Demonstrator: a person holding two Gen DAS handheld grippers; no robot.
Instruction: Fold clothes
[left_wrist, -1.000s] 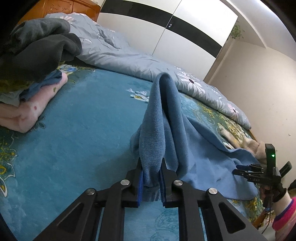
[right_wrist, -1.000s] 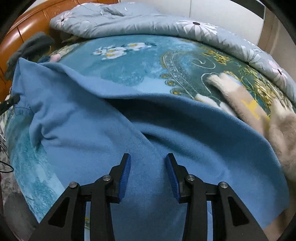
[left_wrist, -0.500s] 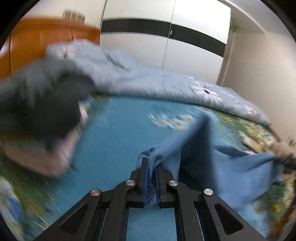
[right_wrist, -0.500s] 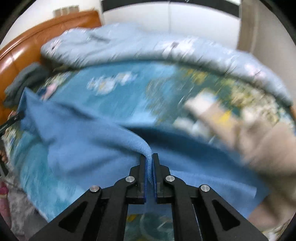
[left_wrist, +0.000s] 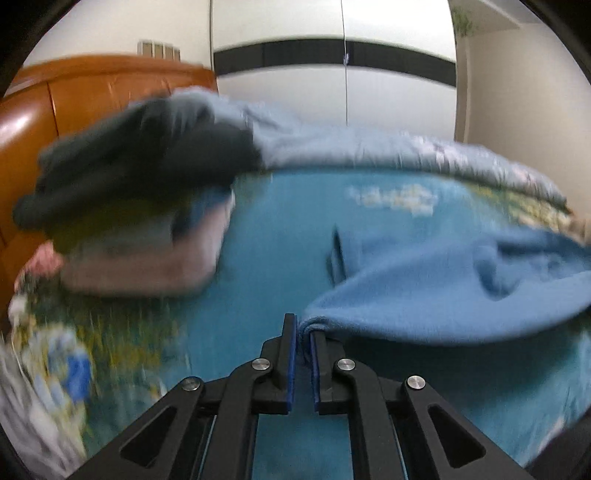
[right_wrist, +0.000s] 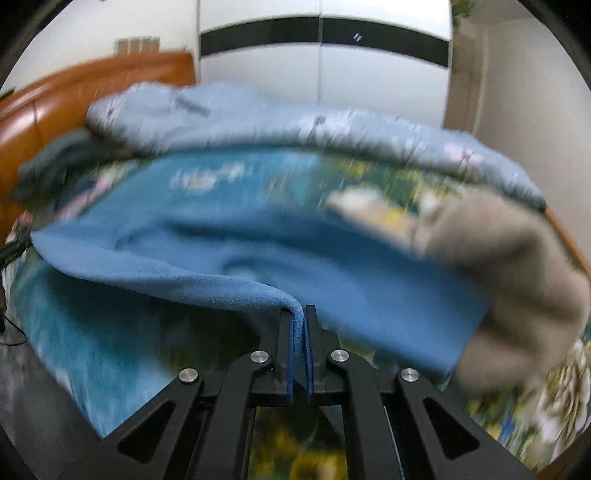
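While the blue fleece garment (left_wrist: 461, 291) is pinched at one edge by the left gripper (left_wrist: 302, 345), its opposite edge (right_wrist: 236, 291) is pinched by the right gripper (right_wrist: 298, 326), so the cloth is stretched between the two. Both pairs of jaws are clenched on a thin fold of fleece, with only the fabric between the pads. From the left jaws the garment runs away to the right and slightly forward; from the right jaws it runs to the left and forward. Its long axis is therefore laid from one gripper to the other, above the teal bed cover (left_wrist: 280, 229). The far part is seen to sag onto the bed. Neither gripper is judged nearer, since each holds one end. A beige garment (right_wrist: 517, 280) lies beside the right end.
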